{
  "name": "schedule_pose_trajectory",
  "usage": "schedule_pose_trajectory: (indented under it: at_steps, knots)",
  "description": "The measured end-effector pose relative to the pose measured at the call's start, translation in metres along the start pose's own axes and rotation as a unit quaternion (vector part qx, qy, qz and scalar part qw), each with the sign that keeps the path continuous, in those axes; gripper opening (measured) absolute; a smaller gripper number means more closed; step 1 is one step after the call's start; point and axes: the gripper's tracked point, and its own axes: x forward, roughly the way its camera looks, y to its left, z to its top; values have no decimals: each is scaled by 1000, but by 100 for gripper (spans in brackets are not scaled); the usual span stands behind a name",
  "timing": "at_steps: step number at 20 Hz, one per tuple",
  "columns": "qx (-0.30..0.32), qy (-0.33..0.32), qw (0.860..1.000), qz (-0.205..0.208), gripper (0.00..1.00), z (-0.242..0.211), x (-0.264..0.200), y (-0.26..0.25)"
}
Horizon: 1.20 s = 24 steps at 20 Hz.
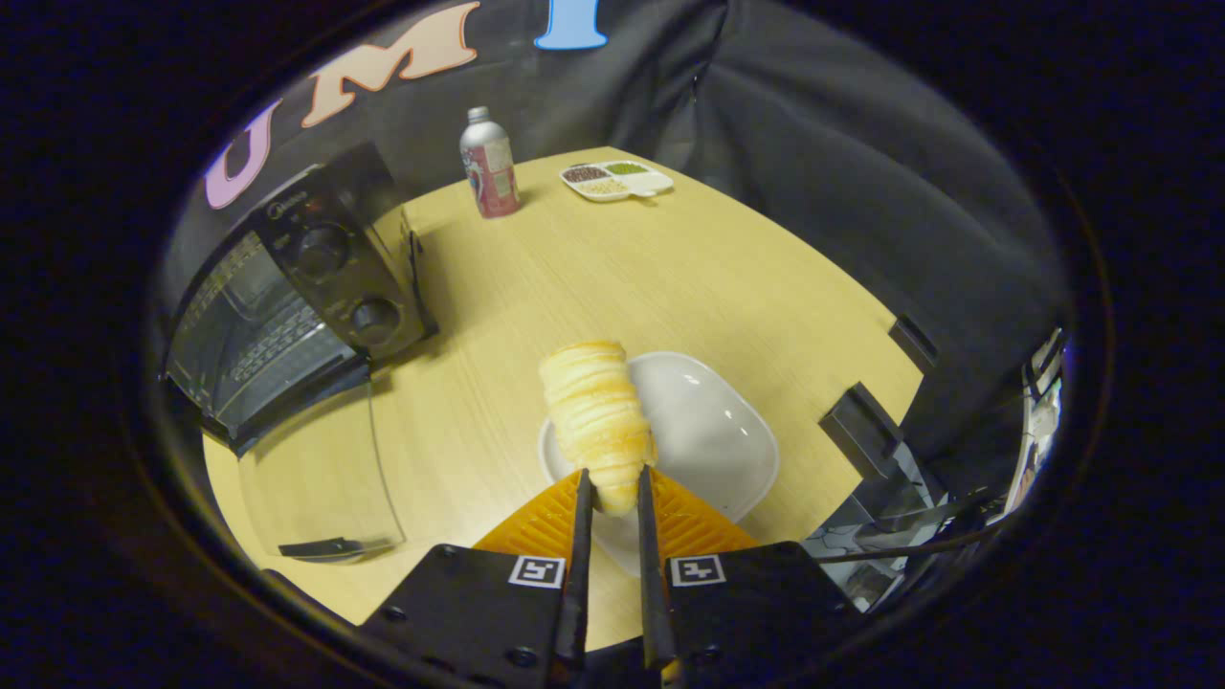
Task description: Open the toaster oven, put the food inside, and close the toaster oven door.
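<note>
Here, golden ridged pastry roll (pixel 597 411), jaws pinched on its near end, above white plate (pixel 713 431)

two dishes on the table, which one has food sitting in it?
The divided tray beyond the bottle: its compartments hold food. The white plate just ahead of the fingers is bare; the gripper is shut on the croissant, above it.

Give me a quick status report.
Gripper shut on croissant, raised over white plate. Toaster oven door open. Path across table looks clear.
</note>
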Motion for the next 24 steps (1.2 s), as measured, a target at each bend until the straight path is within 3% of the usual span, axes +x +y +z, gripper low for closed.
schedule_pose_trajectory:
  at_steps: [10, 17, 24]
  knots:
    - [-4, -5, 998, 64, 26, -10, -42, 149]
    - [5, -5, 994, 105, 26, -4, -41, 240]
    - [38, -14, 994, 100, 26, 23, -16, 283]
